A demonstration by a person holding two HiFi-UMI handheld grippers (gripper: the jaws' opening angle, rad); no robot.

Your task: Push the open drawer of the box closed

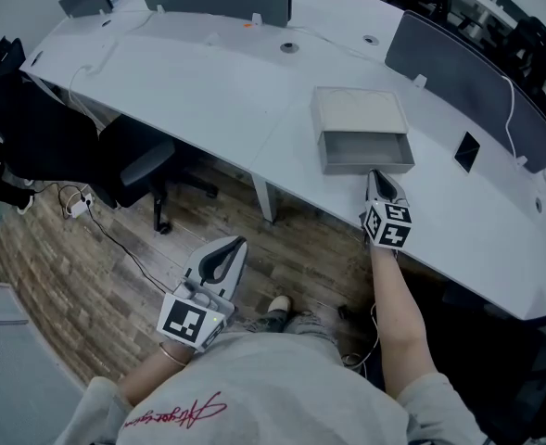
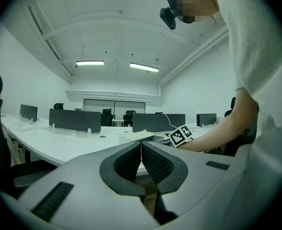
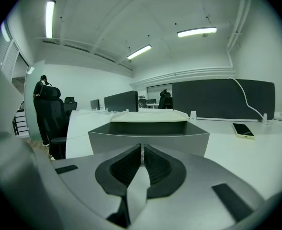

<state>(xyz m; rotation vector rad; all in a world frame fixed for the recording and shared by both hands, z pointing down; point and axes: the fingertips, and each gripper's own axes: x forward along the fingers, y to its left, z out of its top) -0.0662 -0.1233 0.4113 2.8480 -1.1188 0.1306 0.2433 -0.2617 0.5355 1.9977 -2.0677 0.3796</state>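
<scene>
Although your right hand-held gripper (image 1: 376, 178), jaws together and empty, sits by the drawer (image 1: 365, 152), it juts from the box (image 1: 359, 111); pushing remains.

Not much to read here. Just behind the left gripper (image 1: 238, 242), red cursive lettering (image 1: 172, 413) runs across the person's light shirt (image 1: 282, 387), but it's too loose and small to spell out. The left marker cube (image 1: 191, 321) and the right marker cube (image 1: 388, 223), riding on the right gripper (image 1: 373, 174), show black-and-white square code patterns, not letters or digits.
</scene>
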